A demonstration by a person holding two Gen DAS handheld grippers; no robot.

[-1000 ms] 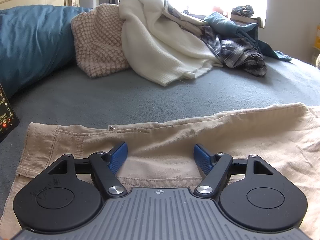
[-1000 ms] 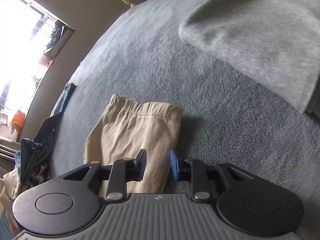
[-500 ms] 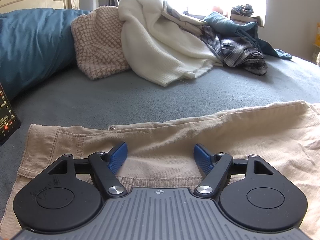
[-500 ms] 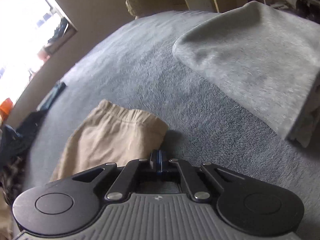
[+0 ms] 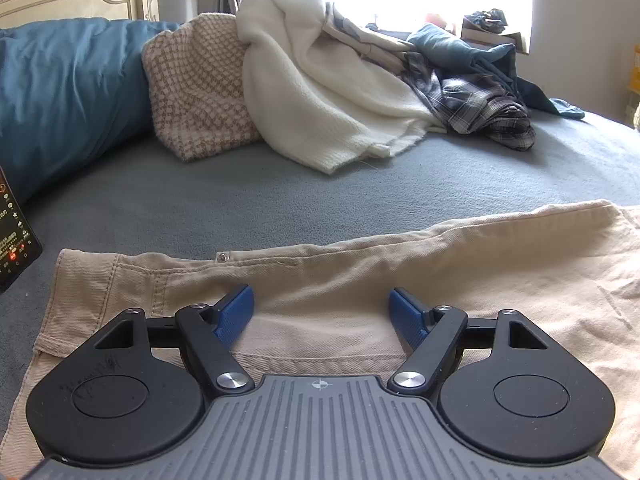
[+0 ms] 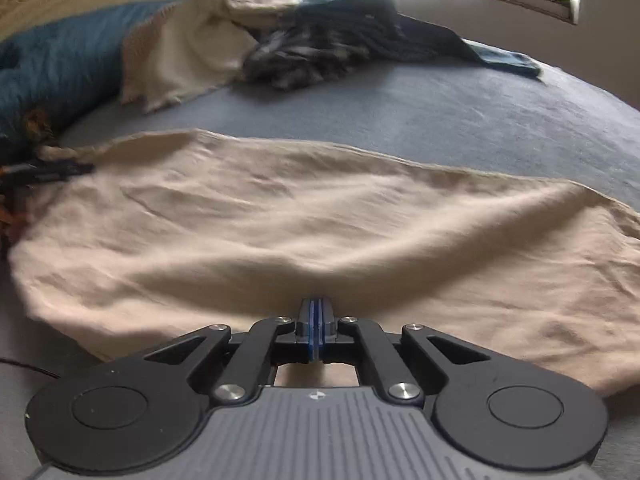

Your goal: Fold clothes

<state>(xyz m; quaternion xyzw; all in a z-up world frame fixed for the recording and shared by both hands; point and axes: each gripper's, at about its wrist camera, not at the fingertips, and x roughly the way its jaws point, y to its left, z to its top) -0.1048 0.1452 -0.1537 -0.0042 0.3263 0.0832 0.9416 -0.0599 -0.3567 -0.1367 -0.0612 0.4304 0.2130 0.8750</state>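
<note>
Two cameras look at the same tan trousers [image 5: 360, 280] on the bed [image 5: 280, 192], but each shows a different part. The left wrist view shows the waist end, with a small metal button [image 5: 221, 257], seams and a pocket edge, and a dark phone [image 5: 14, 236] at the left edge of the bed. The right wrist view shows the long, wrinkled leg part [image 6: 320, 220] stretched wide across the bed, and it is blurry. The left hand-held gripper [image 5: 322, 312] sits low over the waist end with its blue fingers [image 5: 234, 314] spread wide apart, and the cloth lies flat between them. The right hand-held gripper [image 6: 316, 330] is pressed together at the near edge of the trousers, pinching the cloth, which bunches up toward it. Far back on the bed lie a blue pillow [image 5: 68, 92], a checked cloth [image 5: 196, 88], a white sweater [image 5: 320, 96] and a plaid shirt [image 5: 480, 108].
</note>
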